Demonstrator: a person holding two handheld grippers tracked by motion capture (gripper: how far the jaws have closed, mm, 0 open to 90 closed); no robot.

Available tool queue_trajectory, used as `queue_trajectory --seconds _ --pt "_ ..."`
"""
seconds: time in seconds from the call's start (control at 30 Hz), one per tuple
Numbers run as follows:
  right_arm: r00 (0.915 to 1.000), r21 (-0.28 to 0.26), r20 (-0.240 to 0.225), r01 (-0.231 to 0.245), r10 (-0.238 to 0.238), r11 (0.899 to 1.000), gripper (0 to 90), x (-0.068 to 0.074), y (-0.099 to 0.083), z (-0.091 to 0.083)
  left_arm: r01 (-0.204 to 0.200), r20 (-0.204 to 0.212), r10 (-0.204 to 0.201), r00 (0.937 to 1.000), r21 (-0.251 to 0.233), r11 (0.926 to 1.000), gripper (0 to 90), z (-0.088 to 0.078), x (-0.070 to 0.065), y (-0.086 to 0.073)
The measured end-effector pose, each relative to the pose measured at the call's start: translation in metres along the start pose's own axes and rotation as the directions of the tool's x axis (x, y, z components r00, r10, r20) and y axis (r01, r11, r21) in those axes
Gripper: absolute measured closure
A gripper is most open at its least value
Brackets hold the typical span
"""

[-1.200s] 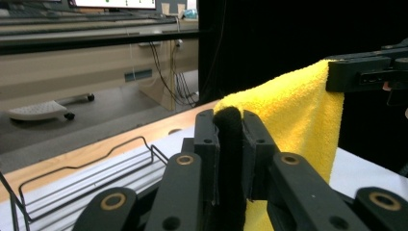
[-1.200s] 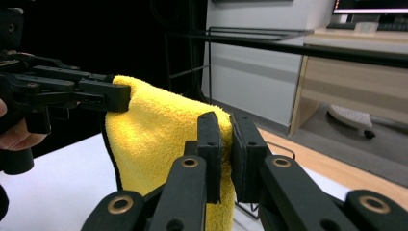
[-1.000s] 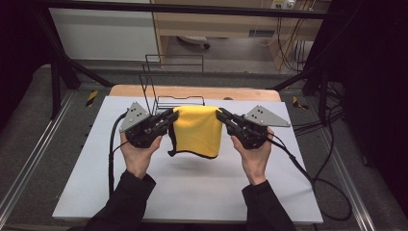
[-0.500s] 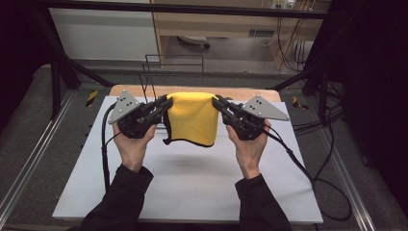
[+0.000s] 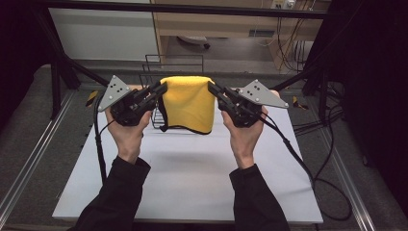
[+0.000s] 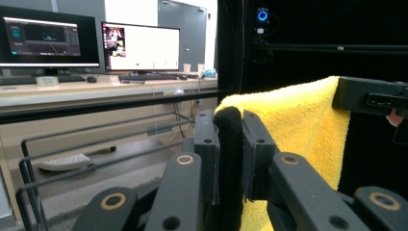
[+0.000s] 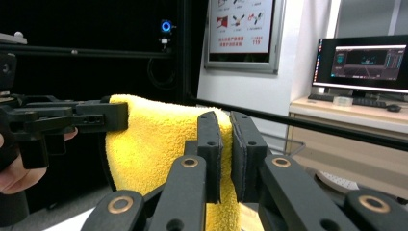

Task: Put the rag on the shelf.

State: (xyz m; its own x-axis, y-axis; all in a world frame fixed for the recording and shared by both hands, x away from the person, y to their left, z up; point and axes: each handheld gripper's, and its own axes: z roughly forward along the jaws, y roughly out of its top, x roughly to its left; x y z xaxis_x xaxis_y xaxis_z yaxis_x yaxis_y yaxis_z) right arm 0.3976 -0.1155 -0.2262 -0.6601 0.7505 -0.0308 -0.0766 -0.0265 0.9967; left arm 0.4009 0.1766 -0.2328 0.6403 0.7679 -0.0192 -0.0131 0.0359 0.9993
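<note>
A yellow towel (image 5: 188, 103) with a dark edge hangs folded above the white table (image 5: 192, 183), stretched between both grippers. My left gripper (image 5: 162, 88) is shut on its upper left corner. My right gripper (image 5: 211, 87) is shut on its upper right corner. In the left gripper view the jaws (image 6: 230, 120) pinch the towel's dark edge, and yellow cloth (image 6: 298, 115) runs across to the other gripper (image 6: 370, 96). In the right gripper view the jaws (image 7: 225, 118) clamp the towel (image 7: 154, 134), with the left gripper (image 7: 96, 118) on its far corner.
A black wire rack (image 5: 173, 61) stands at the table's far edge, just behind the towel. Cables (image 5: 332, 192) trail off the right side of the table. Black frame bars run along both sides, and desks with monitors (image 6: 139, 45) stand beyond.
Both hands have risen and moved towards the far edge, carrying the towel up off the table. The grips on its two corners are unchanged.
</note>
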Motion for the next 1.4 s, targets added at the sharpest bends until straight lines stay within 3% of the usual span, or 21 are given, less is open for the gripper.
queue_trajectory --seconds 0.33,0.83,0.93,0.97,1.2,1.4 --pt "1.0000 -0.046 0.000 -0.005 0.005 0.999 84.3 0.000 0.018 0.015 0.010 -0.023 -0.011 0.9997 -0.042 0.9990 79.1 0.003 0.011 0.022" --pt "0.9994 -0.085 0.009 0.035 -0.034 0.996 84.3 0.003 0.049 0.030 -0.006 -0.048 0.001 0.9989 -0.101 0.9949 79.1 0.003 0.020 0.053" --pt "0.9992 -0.091 0.015 0.039 -0.037 0.995 84.2 0.003 0.054 0.033 -0.008 -0.044 0.003 0.9990 -0.106 0.9943 79.1 0.004 0.021 0.059" --pt "0.9991 -0.091 0.016 0.041 -0.040 0.995 84.2 0.002 0.057 0.035 -0.011 -0.062 0.004 0.9981 -0.107 0.9942 79.1 0.004 0.023 0.061" --pt "0.9984 -0.098 0.028 0.052 -0.050 0.994 84.2 0.000 0.068 0.045 -0.001 -0.049 -0.004 0.9988 -0.116 0.9933 79.1 0.008 0.028 0.072" --pt "0.9985 -0.115 0.025 0.050 -0.048 0.992 84.2 -0.002 0.075 0.051 -0.023 -0.062 0.016 0.9980 -0.119 0.9926 79.2 0.011 0.032 0.084"
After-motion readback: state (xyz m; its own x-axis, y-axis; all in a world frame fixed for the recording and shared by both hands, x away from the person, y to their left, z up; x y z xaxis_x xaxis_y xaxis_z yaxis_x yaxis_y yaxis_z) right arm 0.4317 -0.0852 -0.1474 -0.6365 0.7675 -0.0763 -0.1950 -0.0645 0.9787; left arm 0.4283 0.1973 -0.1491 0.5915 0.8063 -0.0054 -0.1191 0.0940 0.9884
